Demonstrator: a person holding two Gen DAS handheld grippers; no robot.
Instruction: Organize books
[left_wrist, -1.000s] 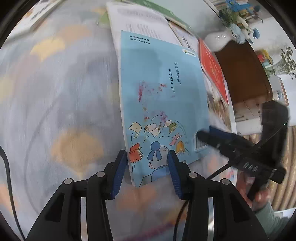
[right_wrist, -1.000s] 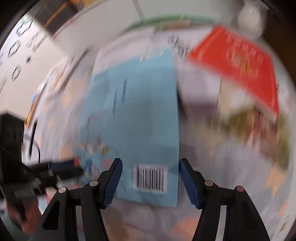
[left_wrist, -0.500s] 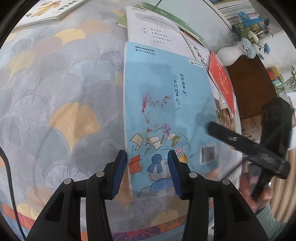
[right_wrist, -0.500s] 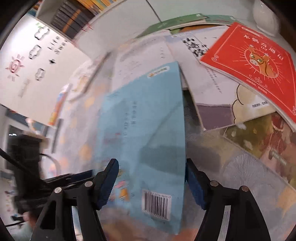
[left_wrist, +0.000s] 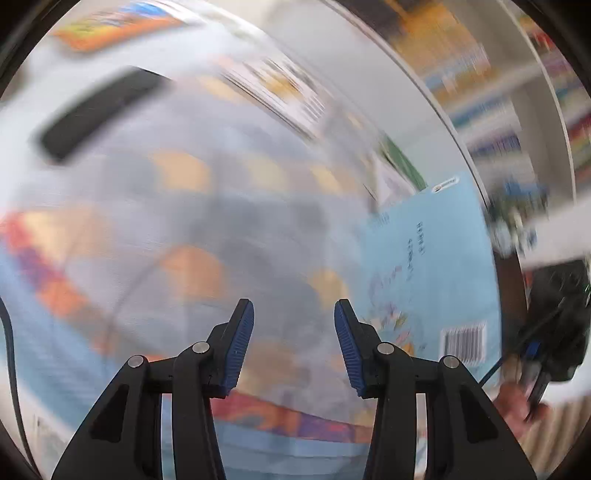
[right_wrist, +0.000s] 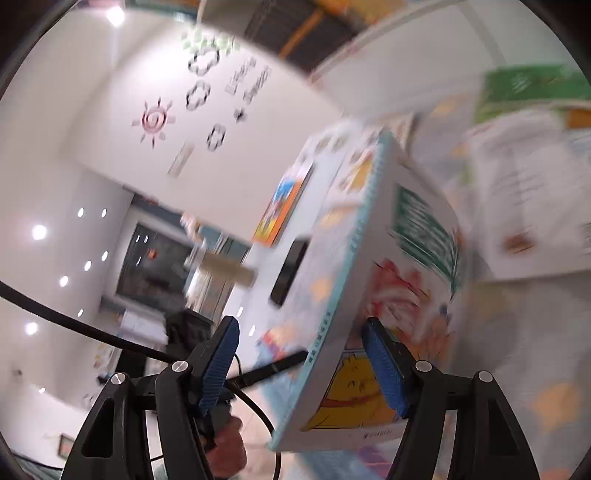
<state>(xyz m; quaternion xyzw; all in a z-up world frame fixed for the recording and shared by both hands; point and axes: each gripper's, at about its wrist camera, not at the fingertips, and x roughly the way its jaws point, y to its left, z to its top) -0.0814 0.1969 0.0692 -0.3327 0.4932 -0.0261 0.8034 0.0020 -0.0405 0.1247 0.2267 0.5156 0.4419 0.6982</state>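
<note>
1. Blue ribbed pads of the left gripper (left_wrist: 294, 343) stand apart with nothing between them. A second ago the corner of the blue book (left_wrist: 436, 266) lay in that gap. Now the view has swung off to the left, and only the blurred grey-and-yellow tablecloth (left_wrist: 221, 240) shows there.
2. The right gripper (right_wrist: 301, 365) has the book instead. The book is tipped up on edge, its pale-blue spine running up between the fingers. The right finger (right_wrist: 384, 373) lies against the illustrated cover, while the other finger is well clear of the spine. The jaws have just been closing a little, but they do not yet pinch the book.
3. My reading is that the book has passed from one side to the other and is being raised for stacking. Propped on one finger only, it could slide or flop back.
4. Near the right gripper, a black cable (right_wrist: 74, 321) loops past the person's other hand (right_wrist: 225, 450) and could snag.
5. Further out, a black phone (left_wrist: 99, 110) and an orange picture book (left_wrist: 118, 27) lie on the cloth. Beyond the raised book are white pages (right_wrist: 524, 192) and a green book (right_wrist: 532, 88), both yet to be gathered.
6. Farthest off, bookshelves (left_wrist: 498, 92) blur along the wall.
</note>
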